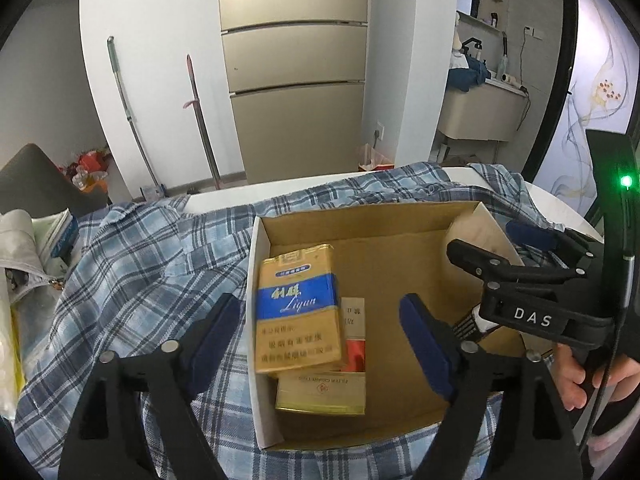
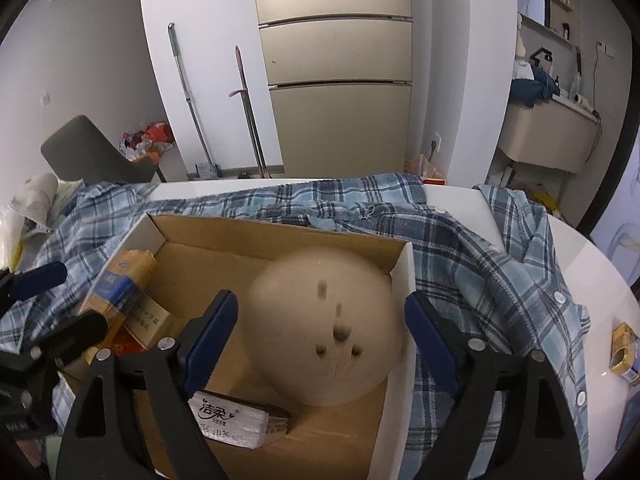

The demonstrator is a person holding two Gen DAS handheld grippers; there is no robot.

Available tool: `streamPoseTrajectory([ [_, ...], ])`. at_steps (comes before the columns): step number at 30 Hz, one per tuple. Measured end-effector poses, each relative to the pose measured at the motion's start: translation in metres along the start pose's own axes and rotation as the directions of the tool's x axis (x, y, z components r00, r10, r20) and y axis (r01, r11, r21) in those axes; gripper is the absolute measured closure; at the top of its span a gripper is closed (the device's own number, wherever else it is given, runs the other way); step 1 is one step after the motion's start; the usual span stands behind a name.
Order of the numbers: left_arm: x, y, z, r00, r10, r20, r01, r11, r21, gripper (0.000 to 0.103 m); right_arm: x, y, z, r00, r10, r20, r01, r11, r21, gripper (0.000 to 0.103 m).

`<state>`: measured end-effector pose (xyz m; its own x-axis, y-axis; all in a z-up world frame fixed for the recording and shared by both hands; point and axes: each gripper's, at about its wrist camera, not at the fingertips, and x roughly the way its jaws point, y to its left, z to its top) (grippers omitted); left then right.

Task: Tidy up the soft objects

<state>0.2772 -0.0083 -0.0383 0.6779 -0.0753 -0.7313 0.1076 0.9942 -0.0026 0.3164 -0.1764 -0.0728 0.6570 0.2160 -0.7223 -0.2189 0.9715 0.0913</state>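
An open cardboard box (image 1: 360,240) rests on a blue plaid shirt (image 1: 140,264) spread over the white table. A yellow and blue cigarette pack (image 1: 298,308) lies in it on top of other packs. My left gripper (image 1: 320,340) is open and straddles the pack and the box's left wall, its pads clear of both. In the right wrist view a beige round soft object with dark dots (image 2: 324,328) sits blurred in the box (image 2: 280,240). My right gripper (image 2: 322,338) is open around it, pads close to its sides. A white tissue packet (image 2: 232,420) lies below it.
The shirt (image 2: 500,264) drapes toward the table's right edge. A small yellow pack (image 2: 624,350) lies on the bare table at the far right. Bags and papers (image 1: 24,248) are piled at the left. A grey chair (image 2: 92,152), mops and a fridge stand behind.
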Motion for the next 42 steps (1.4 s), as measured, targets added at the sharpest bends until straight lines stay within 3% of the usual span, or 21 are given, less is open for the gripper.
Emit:
streamPoseTrajectory([
  [16, -0.02, 0.01, 0.008, 0.998, -0.011, 0.056, 0.013, 0.999, -0.038, 0.019, -0.015, -0.003, 0.007, 0.999, -0.008, 0.054, 0.007, 1.0, 0.016, 0.015],
  [22, -0.039, 0.013, 0.014, 0.995, -0.021, 0.095, 0.025, 0.999, -0.039, 0.019, -0.036, -0.004, 0.015, 0.993, -0.015, 0.113, 0.014, 1.0, 0.015, 0.015],
  [25, -0.057, 0.018, 0.018, 0.99, -0.031, 0.139, 0.039, 0.998, -0.053, 0.019, -0.06, -0.005, 0.023, 0.982, -0.03, 0.184, 0.029, 1.0, 0.004, 0.015],
  [34, -0.137, 0.011, 0.03, 0.958, -0.027, 0.285, 0.041, 0.998, -0.043, 0.019, -0.153, 0.005, 0.038, 0.939, -0.048, 0.34, 0.055, 0.998, -0.01, 0.015],
  [42, -0.228, -0.002, 0.01, 0.901, -0.013, 0.433, 0.023, 1.0, -0.019, 0.013, -0.238, 0.021, 0.016, 0.884, -0.025, 0.468, 0.055, 0.997, -0.051, 0.013],
])
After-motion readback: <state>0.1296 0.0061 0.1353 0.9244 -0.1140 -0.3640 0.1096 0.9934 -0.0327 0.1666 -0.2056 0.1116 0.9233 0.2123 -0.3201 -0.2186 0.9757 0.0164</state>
